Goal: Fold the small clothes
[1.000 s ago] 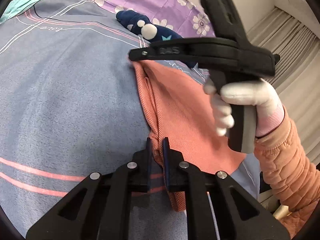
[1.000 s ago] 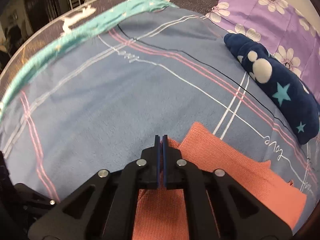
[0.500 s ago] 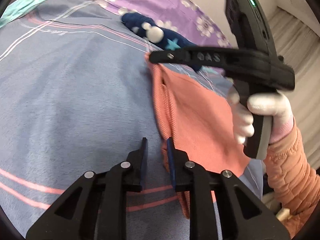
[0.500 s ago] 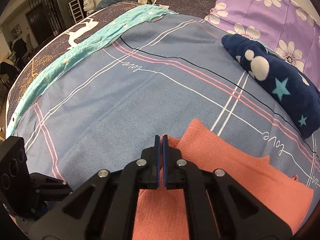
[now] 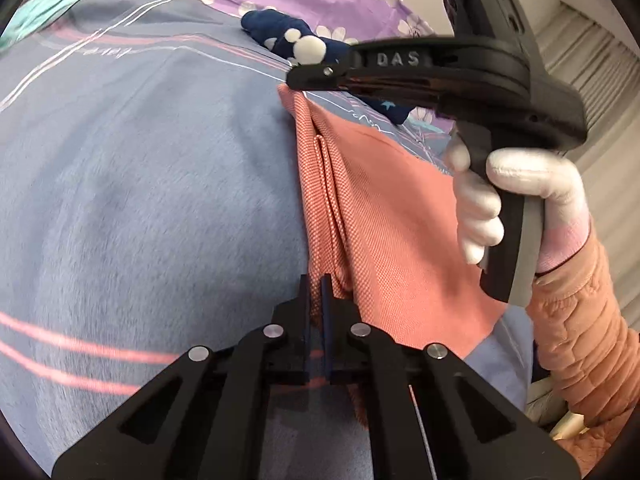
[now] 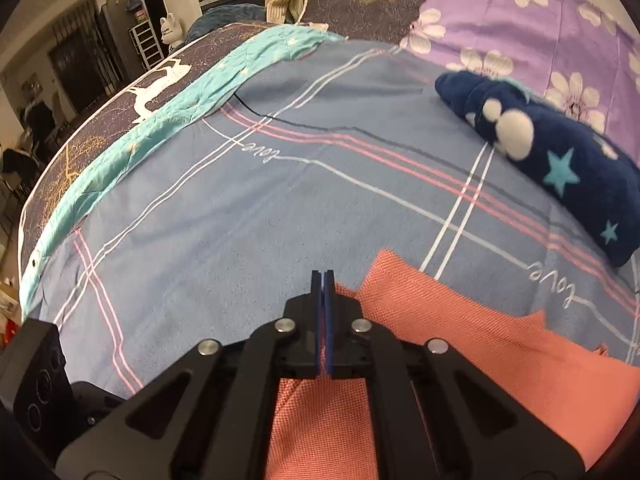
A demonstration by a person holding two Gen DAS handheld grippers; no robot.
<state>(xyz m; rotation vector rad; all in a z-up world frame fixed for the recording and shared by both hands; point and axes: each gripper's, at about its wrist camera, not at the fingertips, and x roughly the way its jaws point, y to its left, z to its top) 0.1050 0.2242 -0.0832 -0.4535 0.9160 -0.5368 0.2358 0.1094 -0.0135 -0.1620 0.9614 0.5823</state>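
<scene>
Left wrist view: my left claw (image 5: 316,292) has narrowed again onto the coral garment's (image 5: 392,216) folded edge; my right claw (image 6: 323,292) stays pinched on its corner.

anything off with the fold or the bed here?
Minor only: the orange garment has a bunched ridge along its left folded edge, so the layers don't lie flat. The left gripper pinches that edge. The navy star-print cloth lies apart, undisturbed.
</scene>
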